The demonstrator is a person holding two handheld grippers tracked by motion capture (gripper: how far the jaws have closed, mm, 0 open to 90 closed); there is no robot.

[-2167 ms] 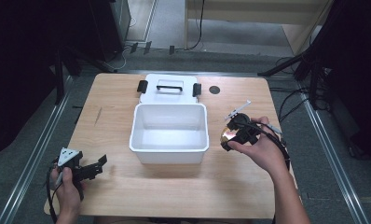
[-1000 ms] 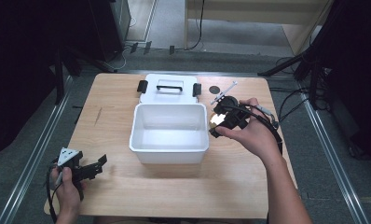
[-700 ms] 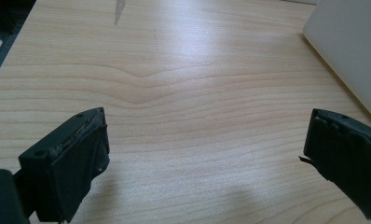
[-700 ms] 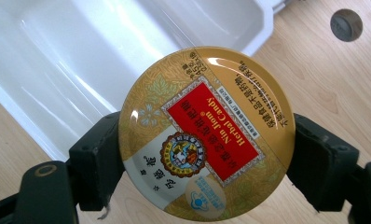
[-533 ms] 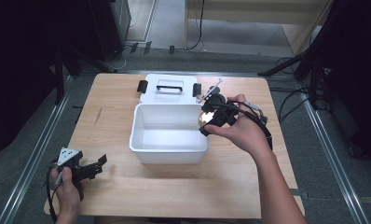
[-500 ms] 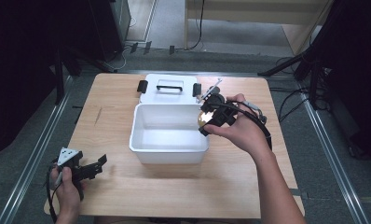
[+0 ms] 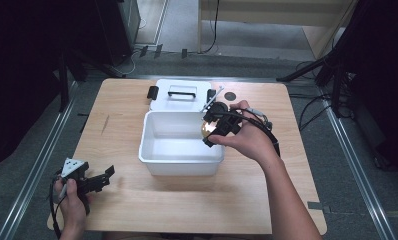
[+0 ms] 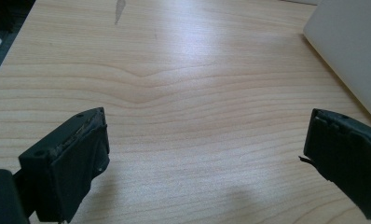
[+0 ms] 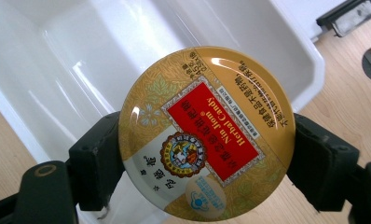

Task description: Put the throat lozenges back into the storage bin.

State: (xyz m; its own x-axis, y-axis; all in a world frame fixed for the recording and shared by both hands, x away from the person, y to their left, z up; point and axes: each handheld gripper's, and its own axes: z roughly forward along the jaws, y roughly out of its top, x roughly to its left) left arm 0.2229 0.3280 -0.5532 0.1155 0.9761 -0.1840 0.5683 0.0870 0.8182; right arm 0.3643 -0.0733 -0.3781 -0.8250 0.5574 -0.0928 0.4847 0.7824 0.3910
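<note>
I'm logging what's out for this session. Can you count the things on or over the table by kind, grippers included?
Grippers: 2, left gripper open over bare wood, right gripper shut on the tin
White bins: 1
White lids: 1
Gold candy tins: 1
Total: 5

Parted tongs above wooden table

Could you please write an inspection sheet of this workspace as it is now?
Surface: light wooden table, small dark mark near the left edge.
Job's things: open white plastic bin; its white lid flat behind; round golden candy tin.
Clutter: small dark round disc beside the lid.
Grippers: left gripper open, over bare wood; right gripper clamps the tin above the bin.
Cables: black, trailing from each gripper.
Surroundings: grey floor, dark stands, floor cables.
</note>
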